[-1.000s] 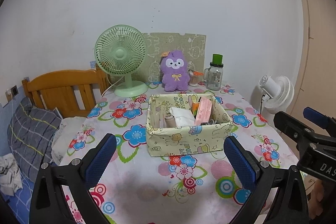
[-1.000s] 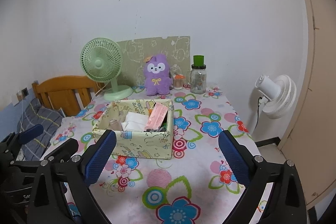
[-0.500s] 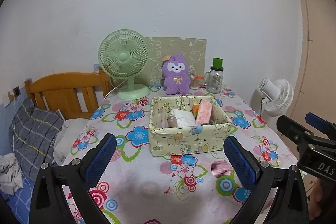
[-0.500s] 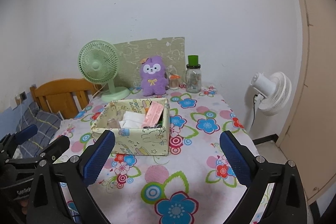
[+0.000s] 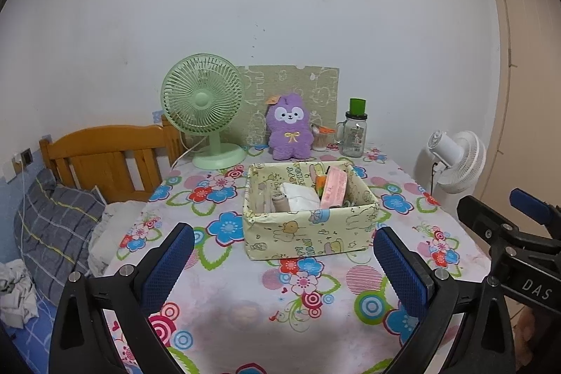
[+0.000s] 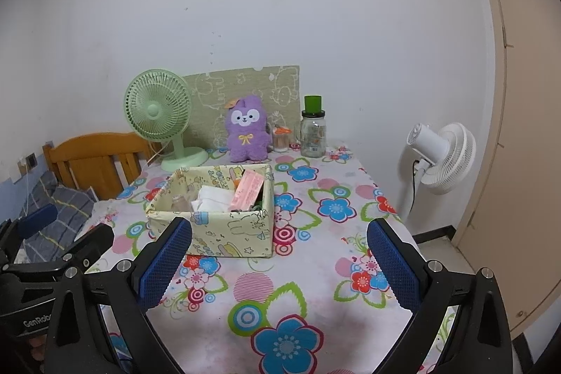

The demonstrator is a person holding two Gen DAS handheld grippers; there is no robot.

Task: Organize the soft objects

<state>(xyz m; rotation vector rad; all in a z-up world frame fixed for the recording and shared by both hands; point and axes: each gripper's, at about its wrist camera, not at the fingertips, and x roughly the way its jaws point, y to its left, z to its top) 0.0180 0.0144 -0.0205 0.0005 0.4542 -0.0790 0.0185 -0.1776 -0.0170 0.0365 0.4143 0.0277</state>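
A purple plush toy sits upright at the back of the floral table, against a green board; it also shows in the right wrist view. A yellow fabric box stands mid-table with a pink pack, white cloth and small items inside; it also shows in the right wrist view. My left gripper is open and empty, near the table's front edge. My right gripper is open and empty, to the right of the left one.
A green desk fan and a glass jar with a green lid stand at the back. A white floor fan is right of the table. A wooden headboard and a bed are on the left.
Both grippers have drawn back and risen a little from the table, so the box and plush look smaller and further away. Nothing on the table has moved.
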